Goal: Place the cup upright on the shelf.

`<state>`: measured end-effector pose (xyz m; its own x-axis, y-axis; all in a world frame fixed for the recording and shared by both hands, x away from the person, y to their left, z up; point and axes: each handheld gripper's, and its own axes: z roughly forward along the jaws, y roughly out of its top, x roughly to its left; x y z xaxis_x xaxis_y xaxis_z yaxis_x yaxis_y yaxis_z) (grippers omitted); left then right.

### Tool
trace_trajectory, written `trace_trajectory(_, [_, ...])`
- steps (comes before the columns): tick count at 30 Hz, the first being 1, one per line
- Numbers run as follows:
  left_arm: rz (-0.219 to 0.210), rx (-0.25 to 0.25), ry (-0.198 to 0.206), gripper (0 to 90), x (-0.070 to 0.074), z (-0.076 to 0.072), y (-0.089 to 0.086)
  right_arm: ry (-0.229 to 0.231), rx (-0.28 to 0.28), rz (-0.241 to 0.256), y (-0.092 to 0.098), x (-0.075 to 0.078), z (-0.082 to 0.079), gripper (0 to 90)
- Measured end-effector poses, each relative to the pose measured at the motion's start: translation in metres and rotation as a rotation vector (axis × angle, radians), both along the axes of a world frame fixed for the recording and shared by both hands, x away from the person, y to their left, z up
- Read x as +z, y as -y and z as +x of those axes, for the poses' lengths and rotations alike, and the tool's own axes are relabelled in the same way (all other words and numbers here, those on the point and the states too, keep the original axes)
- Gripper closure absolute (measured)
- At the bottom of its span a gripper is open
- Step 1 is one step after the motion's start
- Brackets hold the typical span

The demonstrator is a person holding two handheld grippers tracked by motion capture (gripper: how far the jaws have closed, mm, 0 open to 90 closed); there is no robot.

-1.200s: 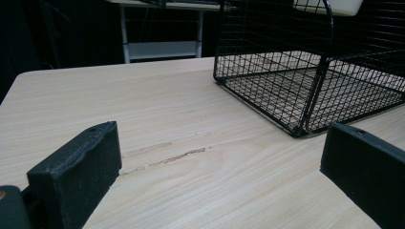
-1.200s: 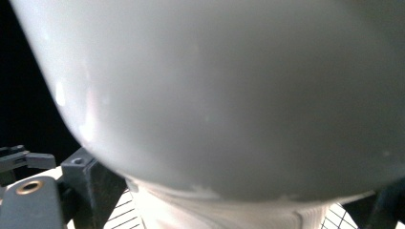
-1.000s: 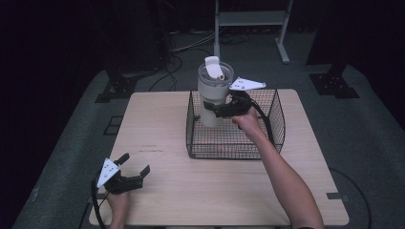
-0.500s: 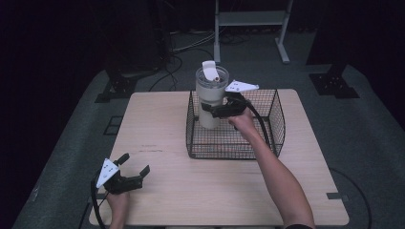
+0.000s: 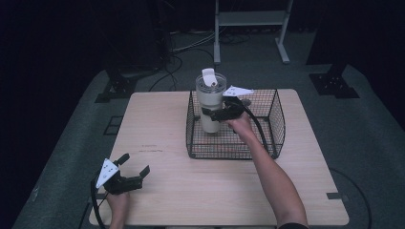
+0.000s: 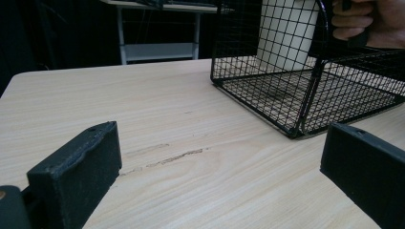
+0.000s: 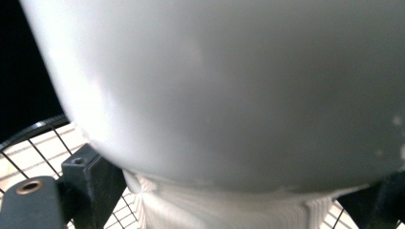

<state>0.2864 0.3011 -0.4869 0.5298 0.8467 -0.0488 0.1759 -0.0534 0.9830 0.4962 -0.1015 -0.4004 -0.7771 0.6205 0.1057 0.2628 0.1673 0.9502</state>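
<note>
A pale wooden bench stands in a dark room. A tall white tumbler stands upright in the left part of a black wire basket. The right tongs pinch the tumbler's side. The left tongs rest spread near the bench's front left corner.

A cream-white tumbler is showing at upper centre inside a black wire-grid basket, both standing out against the pale wood-grain desk, while grey carpet is surrounding it all.
</note>
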Motion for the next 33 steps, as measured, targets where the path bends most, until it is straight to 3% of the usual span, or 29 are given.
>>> trace_trajectory(6, [0.002,-0.002,0.000,0.0,0.000,0.000,0.000,0.000,-0.005,-0.044,-0.001,-0.004,0.005,9.3])
trace_trajectory(18, [0.000,-0.003,-0.003,0.0,0.000,0.000,0.000,-0.022,0.068,-0.101,-0.004,-0.010,0.011,9.3])
trace_trajectory(28, [-0.024,-0.004,-0.003,0.0,0.000,0.000,-0.003,-0.063,0.112,-0.109,-0.006,-0.015,0.016,9.3])
trace_trajectory(33, [-0.018,-0.004,-0.004,0.0,0.000,0.000,-0.002,-0.060,0.131,-0.166,-0.006,-0.021,0.017,9.3])
